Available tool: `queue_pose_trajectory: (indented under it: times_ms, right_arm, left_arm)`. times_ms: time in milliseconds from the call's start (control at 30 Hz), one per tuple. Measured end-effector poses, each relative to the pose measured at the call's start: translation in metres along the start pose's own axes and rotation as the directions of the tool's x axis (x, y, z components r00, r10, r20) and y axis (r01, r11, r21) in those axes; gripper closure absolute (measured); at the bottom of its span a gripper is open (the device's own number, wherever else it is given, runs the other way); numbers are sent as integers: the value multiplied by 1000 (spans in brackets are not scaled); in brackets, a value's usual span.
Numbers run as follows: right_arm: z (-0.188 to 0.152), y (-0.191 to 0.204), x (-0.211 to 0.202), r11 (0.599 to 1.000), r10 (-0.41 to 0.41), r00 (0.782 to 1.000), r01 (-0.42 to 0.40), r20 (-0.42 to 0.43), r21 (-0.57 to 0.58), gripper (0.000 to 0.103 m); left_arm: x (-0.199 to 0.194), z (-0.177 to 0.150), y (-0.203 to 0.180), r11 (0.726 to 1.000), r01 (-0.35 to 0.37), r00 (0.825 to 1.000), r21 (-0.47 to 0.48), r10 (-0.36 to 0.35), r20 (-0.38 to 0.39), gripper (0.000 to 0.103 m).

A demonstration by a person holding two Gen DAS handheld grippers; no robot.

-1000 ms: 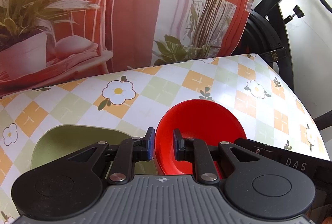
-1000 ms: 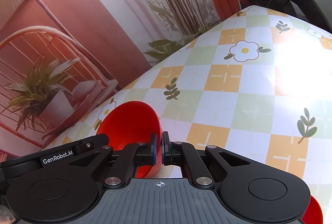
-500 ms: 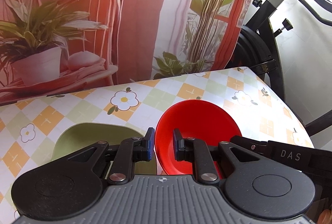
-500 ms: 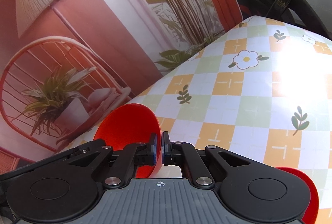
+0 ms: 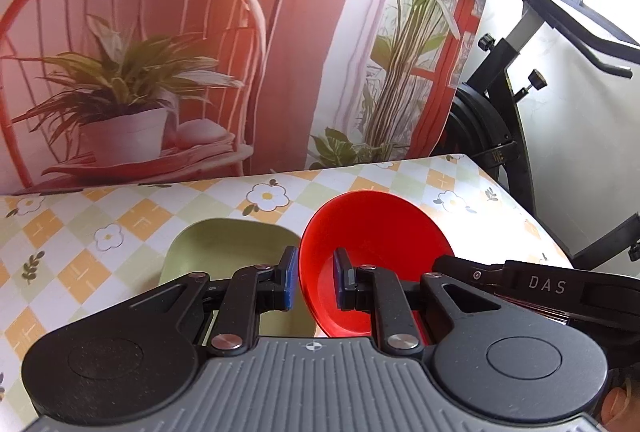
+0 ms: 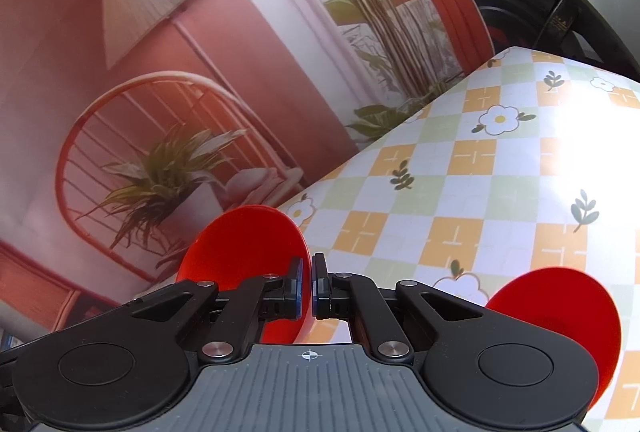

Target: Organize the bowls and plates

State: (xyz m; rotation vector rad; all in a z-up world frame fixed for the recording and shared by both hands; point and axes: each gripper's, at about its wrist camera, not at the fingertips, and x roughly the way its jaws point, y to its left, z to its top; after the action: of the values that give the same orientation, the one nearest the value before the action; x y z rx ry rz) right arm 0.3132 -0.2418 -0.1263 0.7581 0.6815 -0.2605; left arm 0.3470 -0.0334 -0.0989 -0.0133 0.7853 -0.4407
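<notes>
Presently the right gripper (image 6: 311, 286) is clamped on the rim of a red bowl (image 6: 244, 244), held tilted above the checked tablecloth (image 6: 500, 172). Left gripper (image 5: 316, 282) stands parted, astride that bowl's rim, gripping nothing; green plate (image 5: 224, 244) lies just beside

Two red bowls (image 6: 248, 244) (image 6: 560, 312), one green plate (image 5: 224, 244), two claws (image 5: 316, 284) (image 6: 311, 288).

The left gripper (image 5: 316, 282) holds its jaws apart, level and pointing forward. The right gripper (image 6: 311, 287) has its jaws pinched nearly together.
</notes>
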Motion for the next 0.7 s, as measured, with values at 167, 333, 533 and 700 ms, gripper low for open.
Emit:
queue_pose_trajectory:
  times_ms: [167, 333, 533, 700]
  right_arm:
    - [-16, 18, -14, 999, 30, 1000, -30, 5, -36, 99]
    - [-36, 35, -18, 997, 56, 998, -58, -25, -55, 99]
    - [-61, 51, -17, 994, 77, 994, -83, -80, -74, 99]
    - [-81, 61, -13, 991, 84, 987, -97, -134, -97, 99]
  left_arm:
    - [-31, -13, 16, 1000, -6, 1000, -27, 6, 28, 84]
    - [-56, -25, 31, 999, -27, 999, -47, 28, 33, 84]
    - [-82, -42, 50, 997, -36, 998, -68, 38, 40, 84]
    - [-94, -58, 65, 993, -44, 999, -106, 47, 26, 84]
